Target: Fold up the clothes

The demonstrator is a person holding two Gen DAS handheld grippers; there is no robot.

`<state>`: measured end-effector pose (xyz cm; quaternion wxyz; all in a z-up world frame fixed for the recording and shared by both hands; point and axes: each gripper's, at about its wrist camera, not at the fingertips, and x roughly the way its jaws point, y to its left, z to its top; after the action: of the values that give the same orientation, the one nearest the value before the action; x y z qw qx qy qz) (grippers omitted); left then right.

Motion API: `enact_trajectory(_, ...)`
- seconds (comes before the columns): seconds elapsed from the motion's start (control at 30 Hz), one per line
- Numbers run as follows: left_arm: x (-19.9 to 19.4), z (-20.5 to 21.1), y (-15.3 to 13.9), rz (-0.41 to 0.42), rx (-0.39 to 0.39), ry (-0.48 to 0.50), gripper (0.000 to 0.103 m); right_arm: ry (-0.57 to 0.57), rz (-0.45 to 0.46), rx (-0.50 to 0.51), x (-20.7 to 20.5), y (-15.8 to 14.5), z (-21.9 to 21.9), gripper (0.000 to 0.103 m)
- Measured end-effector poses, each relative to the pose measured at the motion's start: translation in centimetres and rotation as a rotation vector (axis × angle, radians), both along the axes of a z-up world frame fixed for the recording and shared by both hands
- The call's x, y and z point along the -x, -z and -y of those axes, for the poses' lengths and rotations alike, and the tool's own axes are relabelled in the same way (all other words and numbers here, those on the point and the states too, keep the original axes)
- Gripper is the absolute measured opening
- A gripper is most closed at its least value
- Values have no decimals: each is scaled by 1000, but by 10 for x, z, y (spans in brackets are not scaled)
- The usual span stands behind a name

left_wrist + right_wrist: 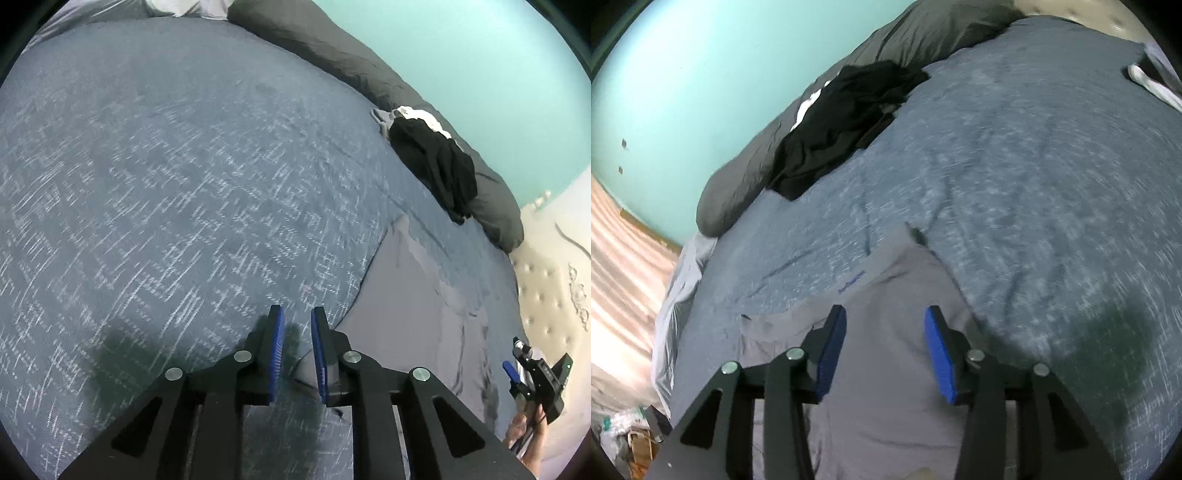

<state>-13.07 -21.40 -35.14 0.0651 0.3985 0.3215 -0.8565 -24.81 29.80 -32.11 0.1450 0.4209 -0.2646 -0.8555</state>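
Bedding of blue-grey patterned weave (184,184) fills the left wrist view, backed by a turquoise wall (461,55) and a dark grey bolster (332,55) along the far edge. The left gripper (297,354) stands with a narrow gap between its blue pads, nothing pressed between them; the near edge of a plain grey garment (417,314) lies just below and right of them. That garment appears flat, its edges straight, judged part-folded or freshly laid; which, the pictures do not settle. A black garment (436,166) lies crumpled against the bolster, white cloth (417,114) beneath it, both judged still to fold. The right gripper (532,373) shows small at the lower right, a hand under it. From the right wrist view, the right gripper (885,347) hangs over the grey garment (886,369) with jaws moderately wide, holding nothing. The black garment (842,129) sits well apart on the bolster (746,177). Nothing obstructs the working area; floor clutter (631,435) lies off the bed.
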Motion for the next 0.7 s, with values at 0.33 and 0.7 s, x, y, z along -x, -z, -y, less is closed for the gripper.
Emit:
enact_trajectory(0.33,39,-24,-11,-16,70,75,16,-44,-45,48,9,7,-7,51)
enact_trajectory(0.7,105,-64,-30,-67,132,199,16,-51,-6,93,30,19,-17,53)
